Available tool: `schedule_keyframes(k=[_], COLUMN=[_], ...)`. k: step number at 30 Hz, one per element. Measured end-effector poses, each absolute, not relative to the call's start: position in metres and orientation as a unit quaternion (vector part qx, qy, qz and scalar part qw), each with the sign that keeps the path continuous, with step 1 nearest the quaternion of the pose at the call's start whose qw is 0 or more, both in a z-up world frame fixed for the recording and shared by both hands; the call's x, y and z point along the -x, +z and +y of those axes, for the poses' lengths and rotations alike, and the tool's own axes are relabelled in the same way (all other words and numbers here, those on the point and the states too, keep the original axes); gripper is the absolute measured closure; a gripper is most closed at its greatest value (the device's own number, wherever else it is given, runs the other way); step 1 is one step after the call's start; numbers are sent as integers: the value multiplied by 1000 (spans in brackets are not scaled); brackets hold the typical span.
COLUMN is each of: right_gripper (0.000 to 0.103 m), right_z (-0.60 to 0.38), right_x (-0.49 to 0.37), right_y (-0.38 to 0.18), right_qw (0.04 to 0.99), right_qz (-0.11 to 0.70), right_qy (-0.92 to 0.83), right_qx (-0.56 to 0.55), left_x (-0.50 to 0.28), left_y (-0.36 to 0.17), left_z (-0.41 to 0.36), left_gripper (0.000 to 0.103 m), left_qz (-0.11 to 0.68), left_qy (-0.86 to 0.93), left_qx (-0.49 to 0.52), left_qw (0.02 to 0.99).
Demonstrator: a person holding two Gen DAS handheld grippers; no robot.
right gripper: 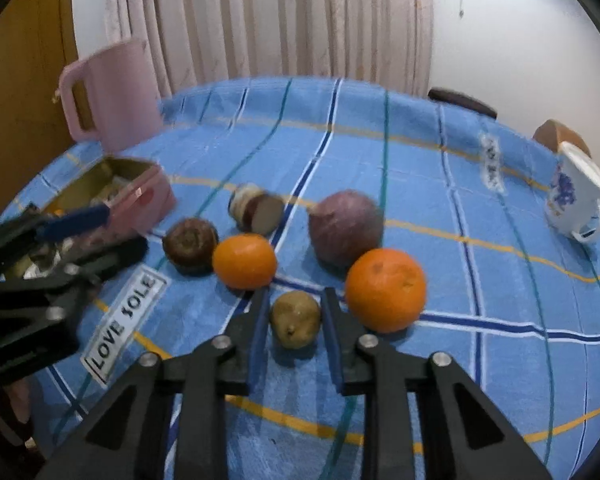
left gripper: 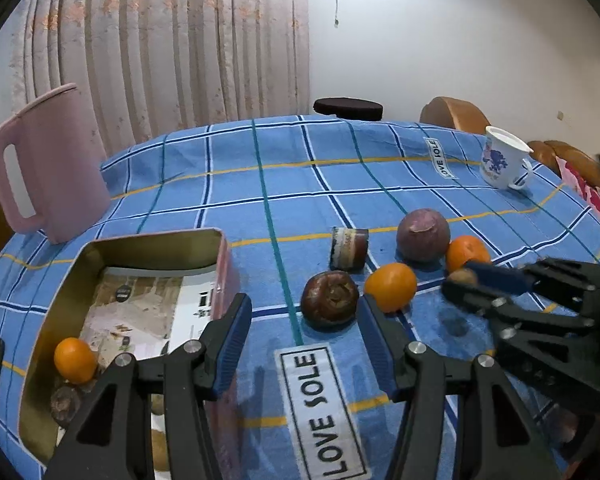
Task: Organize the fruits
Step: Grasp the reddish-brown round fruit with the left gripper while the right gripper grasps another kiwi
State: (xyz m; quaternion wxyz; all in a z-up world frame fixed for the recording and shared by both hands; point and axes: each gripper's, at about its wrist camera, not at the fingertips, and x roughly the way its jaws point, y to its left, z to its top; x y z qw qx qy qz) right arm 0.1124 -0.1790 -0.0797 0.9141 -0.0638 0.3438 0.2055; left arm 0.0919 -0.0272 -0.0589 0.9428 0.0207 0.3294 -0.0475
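Blue checked table [right gripper: 500, 280] w/ open tin [left gripper: 148, 248] at left; right gripper [right gripper: 294, 320] clamped on small brown fruit [right gripper: 295, 319] well right of tin; left gripper [left gripper: 300, 340] open, empty; round fruit may squirt out on lifting.

Blue plaid tablecloth [right gripper: 480, 280], orange mandarins [right gripper: 385, 290], pink jug [left gripper: 50, 164].

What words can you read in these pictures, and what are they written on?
"LOVE SOLE": near white label sewn on the blue checked tablecloth, sharp in the left wrist view.
"LOVE SOLE": far white label on the same cloth, beside the white cup.
Printed paper lining the tin box: print too small to read.
The cup bears blue flowers only, no words.
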Motion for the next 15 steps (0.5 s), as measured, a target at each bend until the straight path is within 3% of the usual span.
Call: schedule_keyframes(k=[5, 15], right_gripper=[74, 74], right_z=[-210, -217], right_x=[-99, -104], right_y=[-66, -63], right_qw=[941, 943], right_qz=[294, 299], right_qy=[167, 148], right_qx=[3, -14], left_x=[-106, -128], left_y=[-68, -75], left_z=[-39, -52], left_gripper=[46, 47], left_qz=[346, 368], left_qy=[-61, -48], left_qx=[-37, -59], left_qw=[935, 927])
